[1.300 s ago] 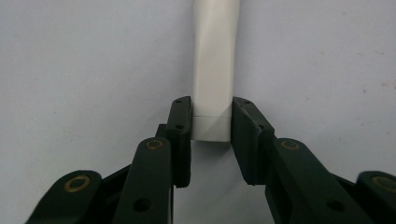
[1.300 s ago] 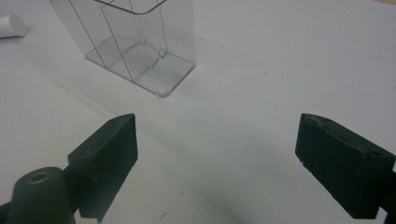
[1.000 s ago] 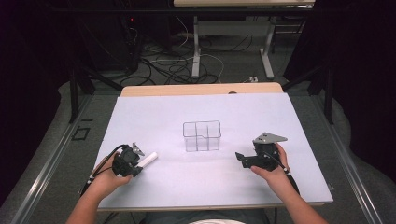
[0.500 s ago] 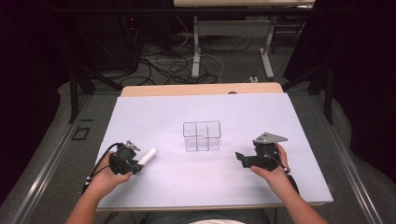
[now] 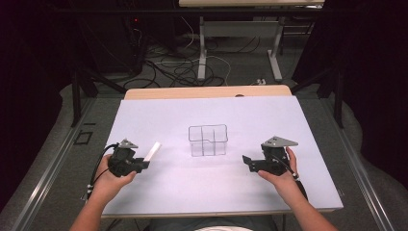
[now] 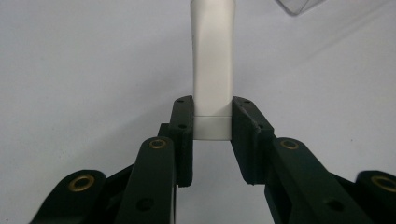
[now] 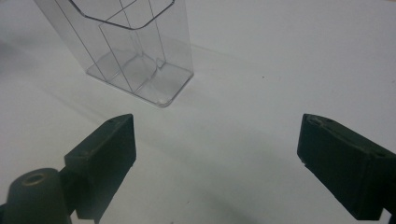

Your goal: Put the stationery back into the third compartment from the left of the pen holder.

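Just flat white tube [image 6: 212,60], clear container [image 5: 208,140]

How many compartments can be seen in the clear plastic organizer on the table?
3. The clear plastic organizer stands at the table's centre. Seen from the high view, one long compartment fills its left part and two smaller ones sit one behind the other on its right. All look empty; the clear walls could hide another divider.

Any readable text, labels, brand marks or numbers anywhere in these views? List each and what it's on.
None readable. The white tube clamped in the left gripper shows a plain face, the clear organizer is unmarked, and the right gripper carries no legible marking.
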Demonstrator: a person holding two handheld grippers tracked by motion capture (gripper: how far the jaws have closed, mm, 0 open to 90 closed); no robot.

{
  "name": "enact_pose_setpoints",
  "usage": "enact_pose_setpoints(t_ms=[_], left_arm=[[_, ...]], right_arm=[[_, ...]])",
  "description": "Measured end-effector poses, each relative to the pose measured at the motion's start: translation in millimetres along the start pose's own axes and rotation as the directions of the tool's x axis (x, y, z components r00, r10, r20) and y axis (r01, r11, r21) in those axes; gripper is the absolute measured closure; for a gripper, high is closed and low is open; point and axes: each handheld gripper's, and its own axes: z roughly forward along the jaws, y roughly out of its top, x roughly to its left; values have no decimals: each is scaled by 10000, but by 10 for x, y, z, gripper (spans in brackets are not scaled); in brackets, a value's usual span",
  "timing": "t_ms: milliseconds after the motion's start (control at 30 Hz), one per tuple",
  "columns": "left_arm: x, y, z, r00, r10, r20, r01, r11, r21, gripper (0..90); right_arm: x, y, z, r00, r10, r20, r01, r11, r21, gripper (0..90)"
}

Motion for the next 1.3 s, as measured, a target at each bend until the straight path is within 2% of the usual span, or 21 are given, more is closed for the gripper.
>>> enact_pose_setpoints(t_ms=[133, 200, 233, 367, 400, 433, 767, 800, 833, 867, 933, 1033, 1133, 1200, 1300], left_arm=[[-14, 15, -40, 9996, -250, 145, 258, 9982, -549, 716], [-19, 20, -54, 9994, -307, 180, 317, 9979, -566, 716], [-30, 23, -63, 9994, -313, 165, 326, 9961, -825, 715], [-60, 35, -83, 9987, -451, 236, 477, 9914, -1221, 716], [-72, 32, -75, 9987, -504, 120, 517, 9874, -1495, 716], [-79, 34, -73, 9980, -592, 199, 616, 9858, -1561, 716], [-188, 70, -51, 9977, -625, 269, 667, 9766, -2045, 716], [-208, 84, -48, 9983, -481, 316, 537, 9762, -2100, 716], [-231, 89, -46, 9978, -577, 340, 637, 9747, -2143, 716], [-238, 98, -44, 9982, -479, 361, 546, 9747, -2166, 716], [-278, 118, -36, 9975, -536, 451, 625, 9713, -2294, 716], [-345, 169, -23, 9974, -433, 570, 561, 9675, -2464, 716], [-430, 232, -12, 9967, -309, 752, 490, 9661, -2534, 716], [-490, 268, 0, 9970, -213, 746, 412, 9599, -2772, 715], [-538, 299, 3, 9972, -156, 737, 363, 9564, -2898, 716]], right_arm=[[1, -3, 1, 9999, 114, -44, -114, 9999, -36, 110], [6, -3, 0, 9998, 200, -21, -200, 9998, -63, 111], [5, -4, 2, 9998, 216, -48, -216, 9997, -69, 111], [9, -4, 3, 9997, 246, -77, -246, 9997, -7, 114], [11, -3, 3, 9996, 277, -114, -277, 9996, -5, 114], [12, -6, 9, 9994, 304, -190, -306, 9995, -100, 114], [15, -1, 10, 9992, 365, -154, -369, 9990, -255, 123], [16, 0, 10, 9989, 426, -184, -431, 9987, -267, 123], [14, 1, 14, 9988, 437, -242, -444, 9986, -293, 129], [18, 2, 14, 9984, 471, -305, -480, 9984, -295, 142], [27, 9, 10, 9978, 542, -386, -555, 9978, -349, 144], [46, 29, 13, 9934, 921, -685, -949, 9948, -374, 152], [84, 67, 20, 9818, 1549, -1101, -1588, 9869, -272, 175], [107, 98, 17, 9791, 1640, -1206, -1676, 9856, -206, 202], [146, 144, 13, 9676, 1980, -1569, -2037, 9788, -208, 250]])
